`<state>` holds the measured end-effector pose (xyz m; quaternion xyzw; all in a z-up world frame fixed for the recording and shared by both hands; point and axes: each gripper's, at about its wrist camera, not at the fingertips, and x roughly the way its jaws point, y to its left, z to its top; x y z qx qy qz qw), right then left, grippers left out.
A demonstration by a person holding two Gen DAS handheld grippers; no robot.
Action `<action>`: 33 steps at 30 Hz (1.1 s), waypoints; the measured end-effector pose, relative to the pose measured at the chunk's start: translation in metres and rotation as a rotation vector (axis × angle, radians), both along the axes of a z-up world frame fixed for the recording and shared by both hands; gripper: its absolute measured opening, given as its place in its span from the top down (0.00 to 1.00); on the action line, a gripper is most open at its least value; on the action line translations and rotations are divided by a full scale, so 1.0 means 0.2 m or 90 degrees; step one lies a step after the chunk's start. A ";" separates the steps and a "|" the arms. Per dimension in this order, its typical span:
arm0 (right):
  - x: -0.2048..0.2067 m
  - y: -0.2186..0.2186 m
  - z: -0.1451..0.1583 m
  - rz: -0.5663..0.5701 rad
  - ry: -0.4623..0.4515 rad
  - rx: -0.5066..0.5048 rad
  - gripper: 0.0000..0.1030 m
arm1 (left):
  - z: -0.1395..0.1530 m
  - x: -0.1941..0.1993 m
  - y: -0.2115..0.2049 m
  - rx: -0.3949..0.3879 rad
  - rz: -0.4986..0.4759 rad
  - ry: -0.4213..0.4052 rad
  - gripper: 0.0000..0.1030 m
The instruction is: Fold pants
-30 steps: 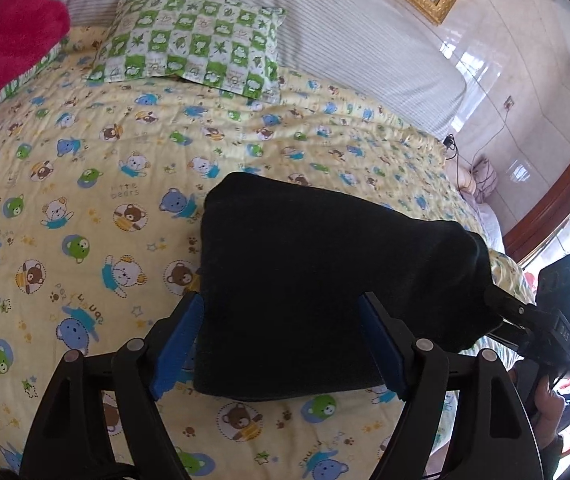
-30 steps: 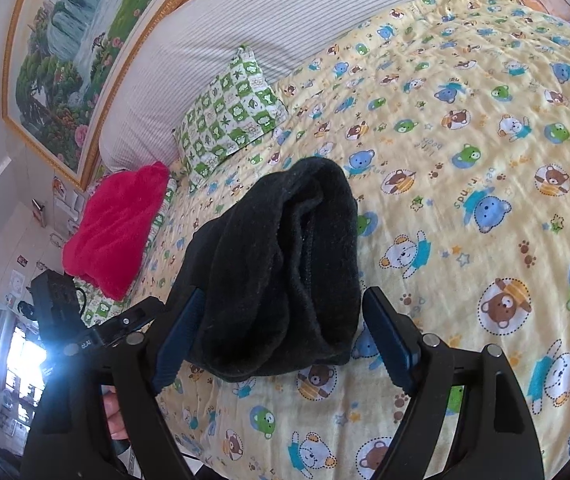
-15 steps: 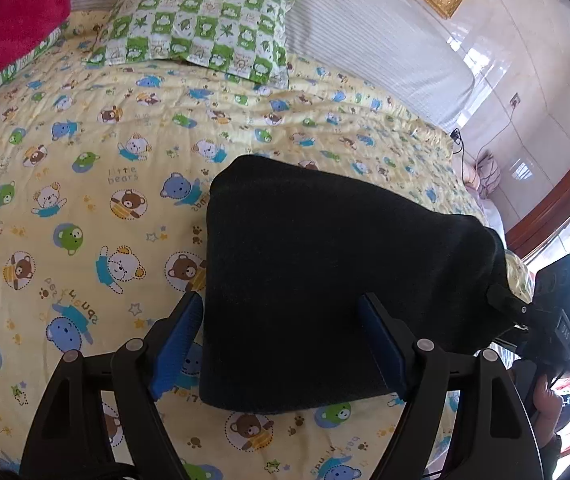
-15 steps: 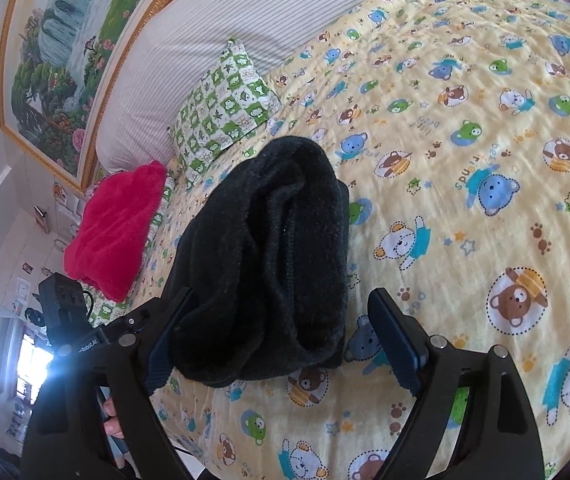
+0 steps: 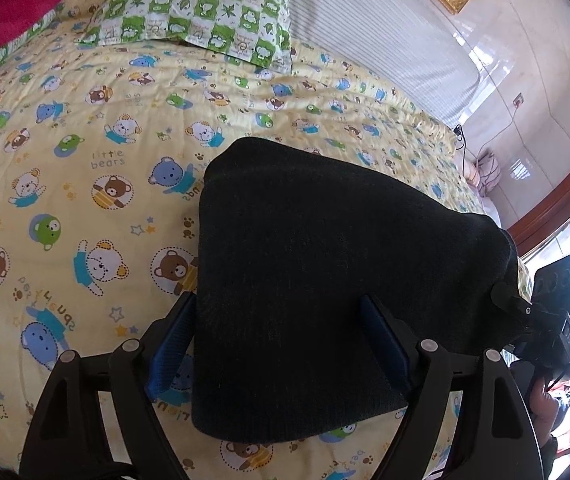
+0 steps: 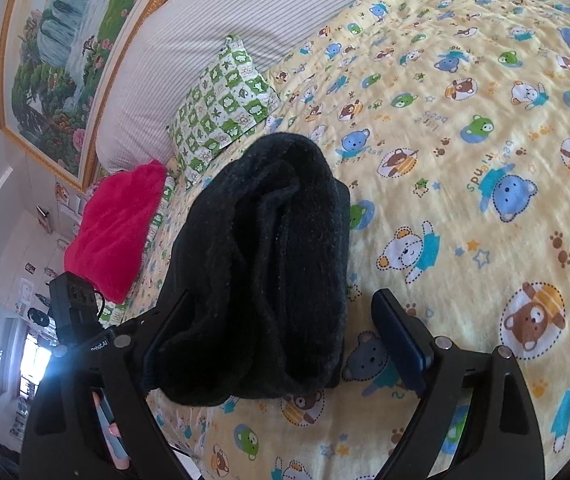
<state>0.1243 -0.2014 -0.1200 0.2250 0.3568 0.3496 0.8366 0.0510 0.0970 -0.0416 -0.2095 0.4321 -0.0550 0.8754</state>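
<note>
The black pants lie folded into a thick bundle on the yellow bear-print bedspread. My left gripper is open, its blue-padded fingers spread either side of the bundle's near edge. In the right wrist view the pants show their layered folded end. My right gripper is open, with the bundle between its fingers; the right finger stands apart from the cloth. The other gripper shows at each view's edge.
A green checkered pillow and a striped white bolster lie at the head of the bed. A red blanket lies at the bed's side. A framed painting hangs on the wall.
Both grippers have pulled back slightly from the pants and stay open. The folded bundle rests on the bed, settled a little flatter.
</note>
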 end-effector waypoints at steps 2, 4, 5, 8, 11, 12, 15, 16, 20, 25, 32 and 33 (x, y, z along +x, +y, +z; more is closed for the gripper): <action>0.01 0.01 0.00 0.001 0.000 0.000 0.12 | -0.01 0.01 0.00 -0.007 0.000 0.001 0.19; 0.01 0.01 0.00 0.002 0.001 0.002 0.12 | -0.02 0.02 0.01 -0.017 0.000 0.005 0.18; 0.01 0.01 0.00 0.002 0.001 0.002 0.12 | -0.03 0.03 0.01 -0.022 0.000 0.008 0.18; 0.01 0.01 0.00 0.006 -0.002 0.002 0.12 | -0.05 0.04 0.03 -0.041 0.003 0.015 0.18; 0.02 0.03 0.00 0.017 -0.005 -0.003 0.12 | -0.08 0.06 0.04 -0.050 0.007 0.023 0.16; 0.03 0.04 0.00 0.021 -0.006 -0.004 0.12 | -0.09 0.06 0.04 -0.051 0.008 0.023 0.16; 0.04 0.08 -0.01 0.041 -0.006 -0.003 0.13 | -0.08 0.07 0.02 -0.049 0.000 0.019 0.25; 0.04 0.09 0.00 0.048 -0.007 -0.002 0.18 | -0.07 0.07 0.01 -0.042 0.000 0.019 0.28; 0.04 0.09 -0.01 0.033 -0.009 -0.016 0.39 | -0.03 0.06 -0.01 -0.017 0.000 0.007 0.39; 0.02 0.07 0.00 0.035 -0.012 0.003 0.52 | 0.03 0.01 -0.04 0.007 0.010 -0.013 0.60; 0.00 0.10 0.07 0.050 -0.031 0.028 0.57 | 0.15 -0.06 -0.03 0.023 0.017 -0.050 0.66; 0.00 0.11 0.07 0.052 -0.033 0.029 0.58 | 0.16 -0.07 -0.02 0.021 0.019 -0.055 0.66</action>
